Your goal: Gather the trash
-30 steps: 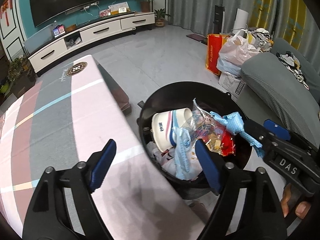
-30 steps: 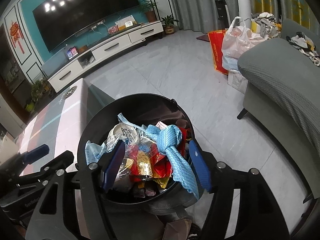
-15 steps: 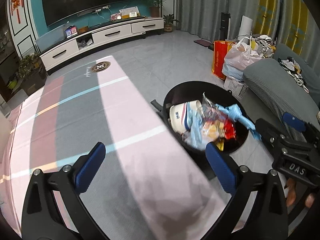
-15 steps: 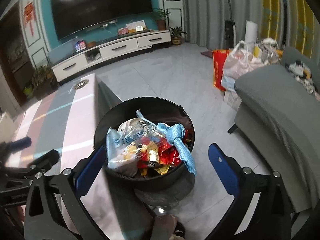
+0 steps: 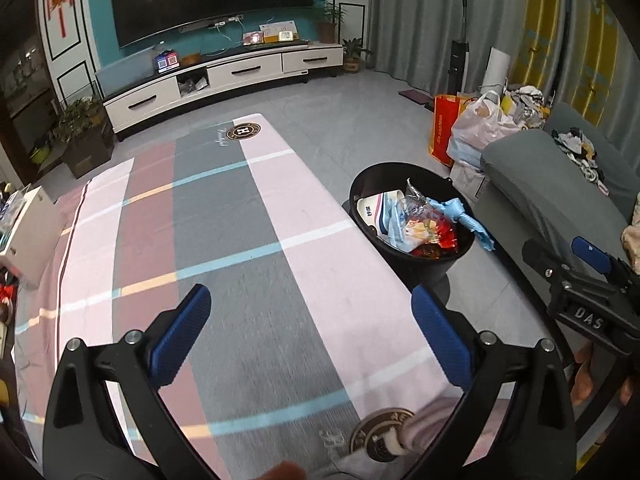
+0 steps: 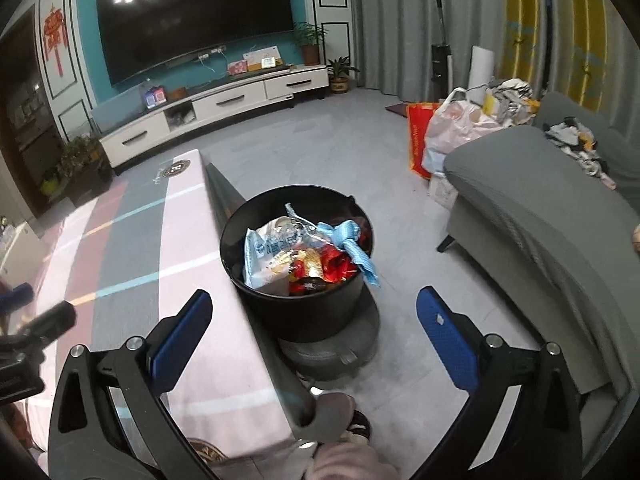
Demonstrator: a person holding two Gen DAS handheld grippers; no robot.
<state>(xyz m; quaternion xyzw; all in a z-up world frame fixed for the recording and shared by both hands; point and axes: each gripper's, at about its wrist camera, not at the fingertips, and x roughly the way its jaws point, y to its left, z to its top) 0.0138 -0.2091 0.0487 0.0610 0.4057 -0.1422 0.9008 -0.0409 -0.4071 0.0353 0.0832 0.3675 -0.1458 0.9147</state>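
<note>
A black round bin [image 5: 362,190] [image 6: 296,316] stands on the floor by the table's right edge. It is full of trash: a paper cup [image 5: 374,208], clear and red snack wrappers [image 6: 316,264], and a light blue cloth [image 6: 354,246] that hangs over the rim. My left gripper [image 5: 310,332] hovers open above the striped tablecloth [image 5: 224,216], nothing between its blue pads. My right gripper [image 6: 314,334] is open too, raised above the bin's near side and the table corner, holding nothing. It also shows at the right of the left wrist view [image 5: 588,264].
A grey sofa [image 6: 552,216] runs along the right, with bags [image 6: 452,128] at its far end. A white TV cabinet [image 6: 224,102] lines the far wall. A white box [image 5: 24,232] sits at the table's left edge. A slippered foot [image 6: 352,424] stands below the table corner.
Both grippers opened wide, rose and drew back from the bin. The wrappers and blue cloth that lay between the fingers now rest in the bin.
</note>
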